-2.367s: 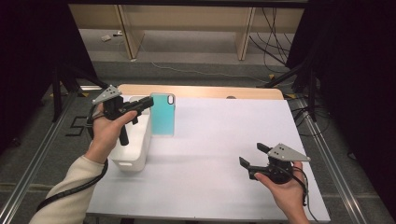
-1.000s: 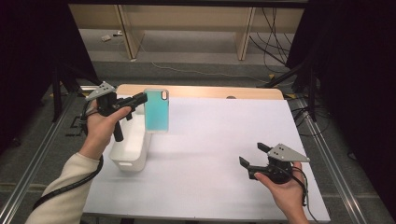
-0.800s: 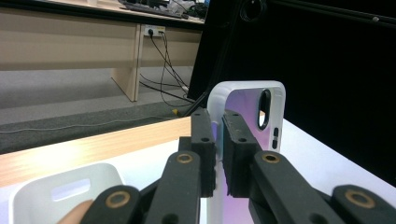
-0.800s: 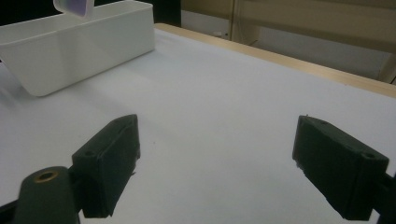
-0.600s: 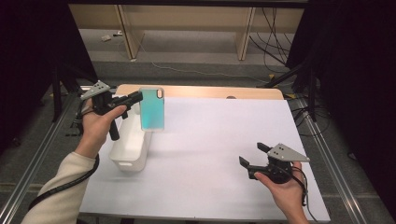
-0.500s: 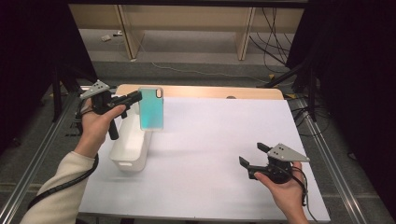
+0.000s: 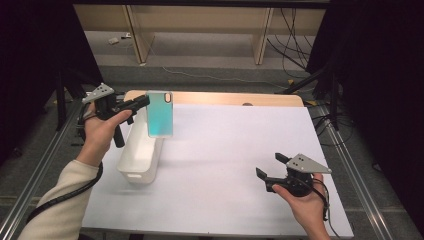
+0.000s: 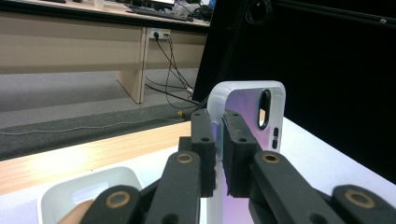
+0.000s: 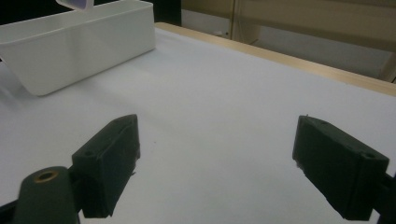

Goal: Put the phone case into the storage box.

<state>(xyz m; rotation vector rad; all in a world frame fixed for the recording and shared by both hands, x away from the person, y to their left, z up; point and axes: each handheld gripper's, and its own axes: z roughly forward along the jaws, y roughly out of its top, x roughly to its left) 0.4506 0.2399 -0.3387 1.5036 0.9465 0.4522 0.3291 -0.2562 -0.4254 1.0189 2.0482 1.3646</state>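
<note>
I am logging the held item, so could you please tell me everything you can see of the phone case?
The phone case is a thin rectangle with rounded corners, teal in the high view, with a pale translucent rim and an oblong camera cut-out near one top corner. It looks like soft plastic. It hangs upright in the air above the far end of the white bin, clear of it. The left gripper pinches one long edge between its black jaws; nothing else touches it.

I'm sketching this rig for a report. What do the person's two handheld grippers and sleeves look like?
Both the left gripper and the right gripper are black, with a grey three-cornered plate on top. The jaws are blocky black pads on arms with brass-coloured pivot rings. A black cable trails along the cream sleeve on the left arm.
</note>
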